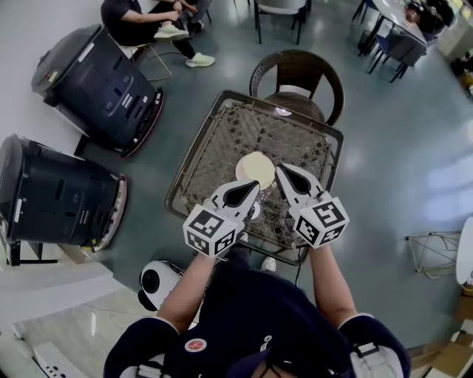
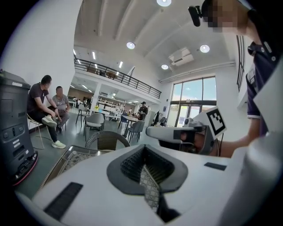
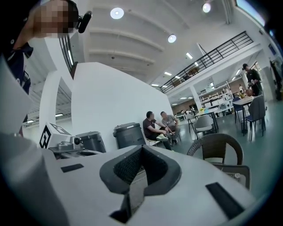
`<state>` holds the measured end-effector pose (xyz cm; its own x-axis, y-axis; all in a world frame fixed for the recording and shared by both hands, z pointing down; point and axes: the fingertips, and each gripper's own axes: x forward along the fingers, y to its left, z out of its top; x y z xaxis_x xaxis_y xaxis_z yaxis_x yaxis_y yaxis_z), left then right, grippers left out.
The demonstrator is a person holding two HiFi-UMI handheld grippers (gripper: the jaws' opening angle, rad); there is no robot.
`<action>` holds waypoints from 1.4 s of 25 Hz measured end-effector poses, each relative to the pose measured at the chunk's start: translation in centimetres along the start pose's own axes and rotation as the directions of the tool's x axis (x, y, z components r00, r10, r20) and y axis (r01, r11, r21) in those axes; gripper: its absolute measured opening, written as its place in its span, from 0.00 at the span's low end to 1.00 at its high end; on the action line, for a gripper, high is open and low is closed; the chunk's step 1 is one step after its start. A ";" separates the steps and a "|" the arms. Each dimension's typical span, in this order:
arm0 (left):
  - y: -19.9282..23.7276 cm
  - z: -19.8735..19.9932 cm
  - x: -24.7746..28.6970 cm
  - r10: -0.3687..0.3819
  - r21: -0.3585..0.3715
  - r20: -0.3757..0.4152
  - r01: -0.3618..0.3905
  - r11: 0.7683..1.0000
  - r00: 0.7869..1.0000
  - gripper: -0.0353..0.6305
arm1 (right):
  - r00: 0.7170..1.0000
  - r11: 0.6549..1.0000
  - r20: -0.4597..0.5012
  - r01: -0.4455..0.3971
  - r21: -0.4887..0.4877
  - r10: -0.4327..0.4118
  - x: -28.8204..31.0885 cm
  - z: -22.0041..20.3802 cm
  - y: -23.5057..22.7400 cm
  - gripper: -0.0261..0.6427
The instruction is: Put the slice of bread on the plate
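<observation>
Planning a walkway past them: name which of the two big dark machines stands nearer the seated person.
The upper machine in the head view, right beside the seated person; the other machine sits lower, farther away.

The head camera is looking steeply down from above the person onto the worktop (image 1: 222,140), taking in the left tool (image 1: 253,186) and the right tool (image 1: 281,170) from close overhead. Each tool's camera is riding just behind its own jaws and facing nearly level across the hall, each catching the other tool to one side. All three views are sharing the wicker chair (image 1: 295,74) and the seated people (image 1: 137,22).
</observation>
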<state>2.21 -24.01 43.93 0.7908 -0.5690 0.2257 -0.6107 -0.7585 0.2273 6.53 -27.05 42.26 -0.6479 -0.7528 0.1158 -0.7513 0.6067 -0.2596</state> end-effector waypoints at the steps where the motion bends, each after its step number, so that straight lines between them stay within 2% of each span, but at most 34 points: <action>1: -0.1 0.1 -0.1 0.001 0.001 0.002 -0.001 1.000 1.000 0.06 | 1.000 1.000 0.005 -0.004 -0.003 0.004 -0.1 0.2 0.1 0.05; 35: -1.0 0.2 -1.0 0.012 -0.003 0.006 -0.012 1.000 1.000 0.06 | 0.999 1.000 0.039 -0.014 -0.009 0.014 -0.7 1.5 1.4 0.05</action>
<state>2.02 -22.71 43.23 0.7836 -0.5799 0.2230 -0.6203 -0.7508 0.2271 6.08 -26.06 40.34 -0.6529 -0.7537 0.0747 -0.7436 0.6192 -0.2523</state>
